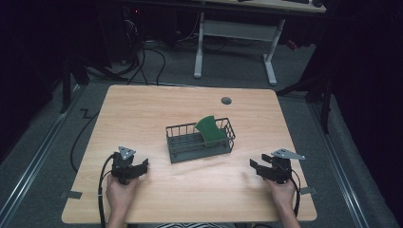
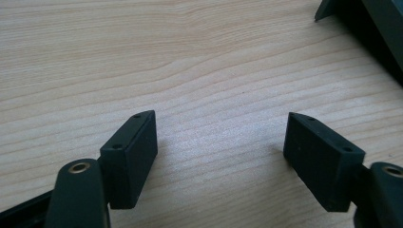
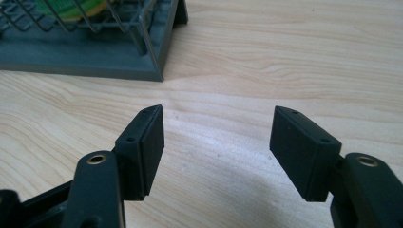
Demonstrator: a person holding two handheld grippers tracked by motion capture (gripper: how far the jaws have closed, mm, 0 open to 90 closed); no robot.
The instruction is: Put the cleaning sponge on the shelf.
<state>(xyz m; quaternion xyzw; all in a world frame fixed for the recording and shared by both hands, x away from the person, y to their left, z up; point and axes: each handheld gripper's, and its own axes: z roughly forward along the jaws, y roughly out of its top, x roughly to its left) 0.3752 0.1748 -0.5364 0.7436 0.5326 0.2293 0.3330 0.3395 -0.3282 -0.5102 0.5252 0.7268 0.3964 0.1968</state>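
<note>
At the bottom of the high view, the person's hands rest on the near edge of the wooden table (image 1: pixel 142 109), one at lower left, one at lower right. The left gripper (image 1: pixel 135 169) has its jaws spread with nothing between them, bare wood under them in its own view. The right gripper (image 1: pixel 259 168) is likewise spread and empty. Farther up, at mid-frame, sits the dark wire basket (image 1: pixel 178 151), well apart from both grippers. A green plate (image 1: pixel 210 129) leans inside its right end. Judging by this, the plate looks already placed and nothing seems left to handle.
</note>
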